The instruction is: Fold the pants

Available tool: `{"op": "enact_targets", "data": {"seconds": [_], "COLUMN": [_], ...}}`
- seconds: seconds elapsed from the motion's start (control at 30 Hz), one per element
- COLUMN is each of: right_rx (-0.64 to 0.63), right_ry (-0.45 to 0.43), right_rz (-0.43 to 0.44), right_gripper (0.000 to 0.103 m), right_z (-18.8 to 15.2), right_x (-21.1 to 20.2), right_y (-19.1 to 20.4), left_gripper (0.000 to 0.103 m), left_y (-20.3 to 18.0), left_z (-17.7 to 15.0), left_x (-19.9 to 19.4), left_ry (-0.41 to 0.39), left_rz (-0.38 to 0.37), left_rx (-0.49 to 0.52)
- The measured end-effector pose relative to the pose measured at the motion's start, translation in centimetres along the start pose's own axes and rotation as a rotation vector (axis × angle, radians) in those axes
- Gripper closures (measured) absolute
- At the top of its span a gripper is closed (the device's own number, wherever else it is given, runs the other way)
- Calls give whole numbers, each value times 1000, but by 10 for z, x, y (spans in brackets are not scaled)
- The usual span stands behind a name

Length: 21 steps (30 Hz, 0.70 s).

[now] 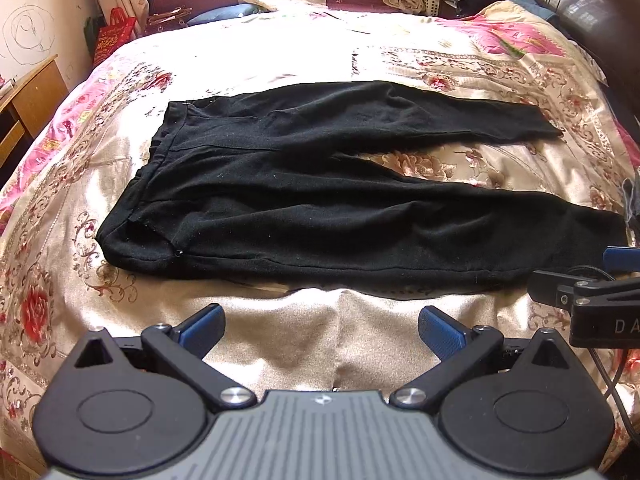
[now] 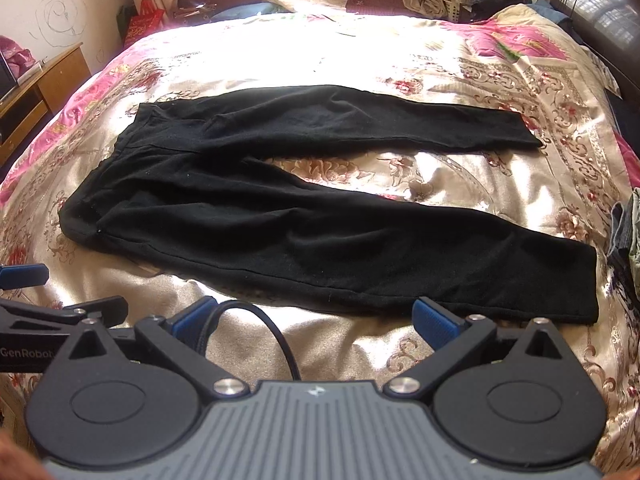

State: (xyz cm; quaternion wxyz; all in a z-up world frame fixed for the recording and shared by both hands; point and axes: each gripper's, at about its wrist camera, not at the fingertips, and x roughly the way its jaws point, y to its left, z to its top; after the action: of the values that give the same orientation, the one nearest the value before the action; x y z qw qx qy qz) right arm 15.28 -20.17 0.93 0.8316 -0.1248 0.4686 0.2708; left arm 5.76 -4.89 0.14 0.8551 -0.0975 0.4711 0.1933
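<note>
- Left wrist view: the left gripper (image 1: 321, 326) is wide open and empty, just short of the black pants (image 1: 320, 188), which lie flat on the bed (image 1: 280, 340), legs splayed; no fold made yet.
- Right wrist view: the right gripper (image 2: 314, 320) is likewise spread and empty; the next move likely calls for gripping the near leg (image 2: 440, 264) and laying it over the far leg (image 2: 380, 120).

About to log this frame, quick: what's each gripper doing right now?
Left gripper: open, holding nothing, short of the black pants.
Right gripper: open, holding nothing, also short of the pants.
</note>
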Motion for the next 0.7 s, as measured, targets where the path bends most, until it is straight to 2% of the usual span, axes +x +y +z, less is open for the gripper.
{"op": "enact_targets", "data": {"seconds": [0.1,0.3,0.57,0.7], "right_rx": [8,13,20,40], "right_ry": [12,21,6,14], "right_rz": [18,-12,-85,-89], "right_gripper": [1,1,1,1], "right_z": [7,23,47,57], "right_x": [13,40,76,97], "right_y": [-11,-27,-27,-26], "left_gripper": [0,0,0,0], "left_y": [-3,-4,3,13], "left_z": [6,24,57,71], "left_x": [9,35,86,111], "left_ry": [16,26,28,25], "left_rz": [12,13,-68,-85], "left_rx": [2,33,95,129]}}
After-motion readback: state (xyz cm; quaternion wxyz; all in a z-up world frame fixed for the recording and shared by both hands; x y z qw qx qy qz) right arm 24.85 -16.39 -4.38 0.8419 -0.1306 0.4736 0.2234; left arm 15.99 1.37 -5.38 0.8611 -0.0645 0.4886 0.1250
